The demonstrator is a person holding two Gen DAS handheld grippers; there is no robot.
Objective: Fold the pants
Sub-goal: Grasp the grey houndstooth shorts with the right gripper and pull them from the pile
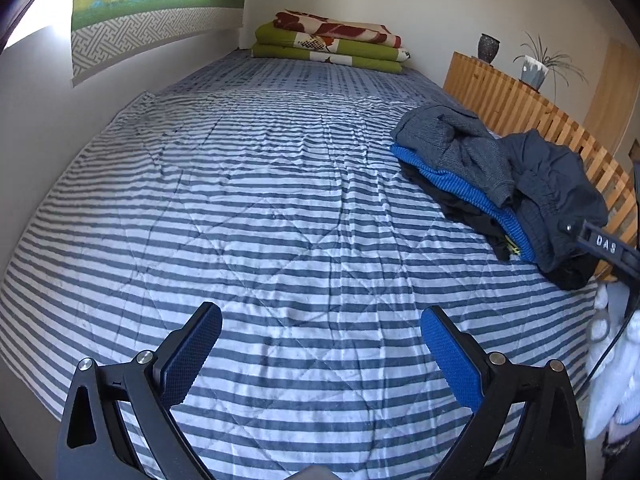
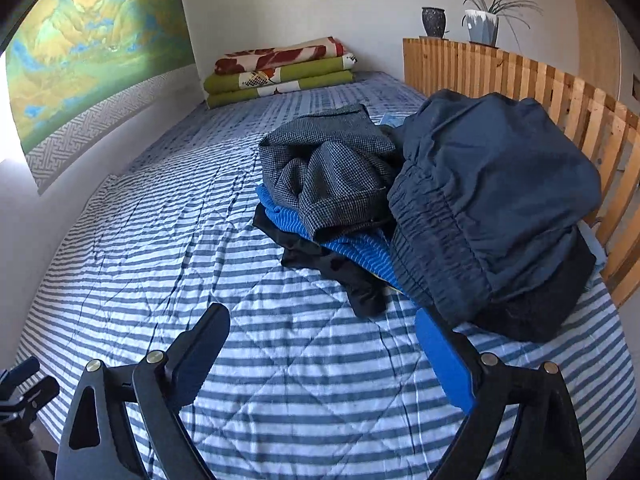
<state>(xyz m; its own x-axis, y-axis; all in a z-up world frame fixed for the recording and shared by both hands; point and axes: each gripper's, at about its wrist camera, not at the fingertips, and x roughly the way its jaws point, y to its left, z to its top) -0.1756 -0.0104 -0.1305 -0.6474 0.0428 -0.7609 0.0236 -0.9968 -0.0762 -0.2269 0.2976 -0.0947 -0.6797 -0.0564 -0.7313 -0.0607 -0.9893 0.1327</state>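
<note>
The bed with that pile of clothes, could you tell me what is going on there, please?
A person holds a hand-held gripper in each hand above a striped bed. The left gripper and the right gripper are both open and hold nothing. A pile of clothes sits unfolded by the wooden rail, navy pants on top. The right gripper is close to the pile; folding has not started.

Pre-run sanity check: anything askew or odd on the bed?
Only the clothes: a rumpled heap at the bed's right edge by the wooden slatted rail, navy elastic-waist pants bunched on top. Striped quilt is merely creased. Both tongs open, empty.
</note>
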